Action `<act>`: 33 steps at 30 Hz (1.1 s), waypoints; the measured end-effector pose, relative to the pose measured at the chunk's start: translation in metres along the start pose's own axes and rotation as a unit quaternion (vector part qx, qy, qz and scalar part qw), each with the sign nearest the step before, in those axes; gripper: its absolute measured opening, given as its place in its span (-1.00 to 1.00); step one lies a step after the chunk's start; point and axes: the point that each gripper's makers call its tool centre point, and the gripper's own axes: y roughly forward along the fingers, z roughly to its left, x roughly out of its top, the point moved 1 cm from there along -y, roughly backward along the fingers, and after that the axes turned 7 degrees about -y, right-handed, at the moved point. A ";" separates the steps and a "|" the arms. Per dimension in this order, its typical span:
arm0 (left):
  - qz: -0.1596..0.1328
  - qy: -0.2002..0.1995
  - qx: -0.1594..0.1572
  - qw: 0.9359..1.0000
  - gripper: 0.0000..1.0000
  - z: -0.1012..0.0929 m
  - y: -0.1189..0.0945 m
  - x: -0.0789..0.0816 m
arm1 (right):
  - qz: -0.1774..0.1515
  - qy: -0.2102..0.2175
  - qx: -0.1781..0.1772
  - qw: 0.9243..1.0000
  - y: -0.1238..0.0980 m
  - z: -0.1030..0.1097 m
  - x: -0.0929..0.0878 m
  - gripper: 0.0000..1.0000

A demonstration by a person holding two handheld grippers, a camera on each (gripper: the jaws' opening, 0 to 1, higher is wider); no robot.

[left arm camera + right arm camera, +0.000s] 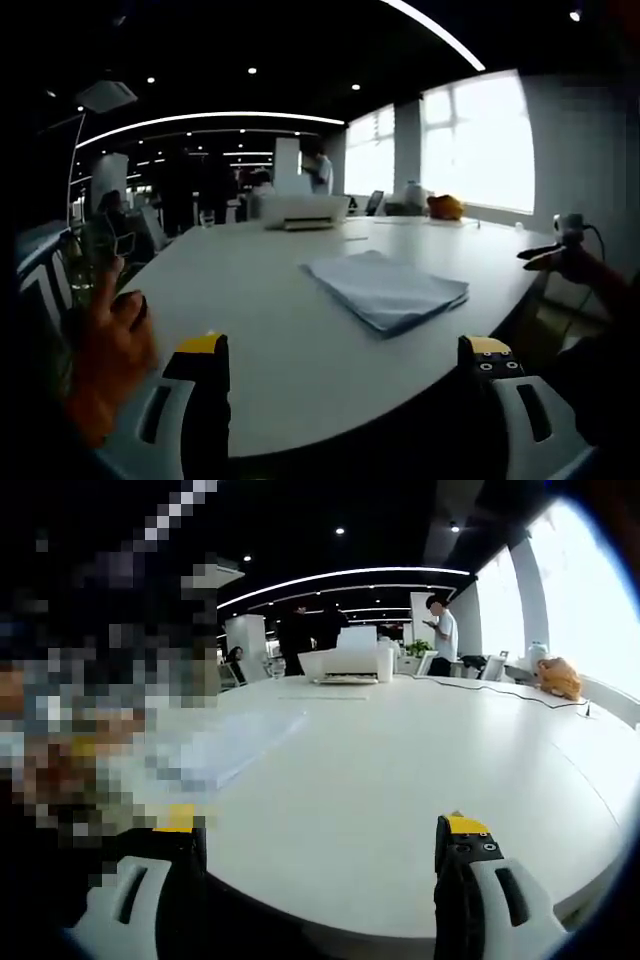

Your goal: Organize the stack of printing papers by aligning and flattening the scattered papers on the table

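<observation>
Left gripper view showed the left gripper (345, 365) spread wide and empty, the papers (387, 290) lying loosely fanned on the table (250, 300) well ahead of its fingers; the approach seemed barely begun. Right gripper view showed the right gripper (320, 845) equally wide and empty, the papers (235, 742) ahead and left, so both would need to reach in and square the edges.

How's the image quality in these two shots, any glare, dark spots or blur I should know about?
Left gripper view: the windows are blown out to white, the ceiling and left side sit very dark, and the paper stack reads clearly. Right gripper view: window glare at the right edge, fisheye bending of the table rim, soft focus overall.
</observation>
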 end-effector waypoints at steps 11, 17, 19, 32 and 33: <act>0.002 -0.004 -0.008 1.000 0.94 -0.005 0.004 -0.004 | 0.001 -0.001 -0.002 1.000 -0.001 -0.001 0.001 0.80; 0.001 -0.005 -0.008 1.000 0.94 -0.004 0.004 -0.002 | 0.002 -0.001 -0.003 1.000 -0.001 -0.002 0.000 0.80; 0.001 -0.002 -0.007 1.000 0.94 -0.004 0.004 -0.001 | -0.001 0.000 -0.004 1.000 -0.002 -0.002 0.001 0.80; -0.001 -0.004 -0.006 1.000 0.94 -0.003 0.003 0.000 | 0.002 -0.002 -0.002 1.000 0.000 0.000 0.001 0.80; -0.002 -0.004 -0.006 1.000 0.94 -0.003 0.002 0.000 | 0.002 -0.003 -0.002 1.000 0.000 0.001 0.001 0.80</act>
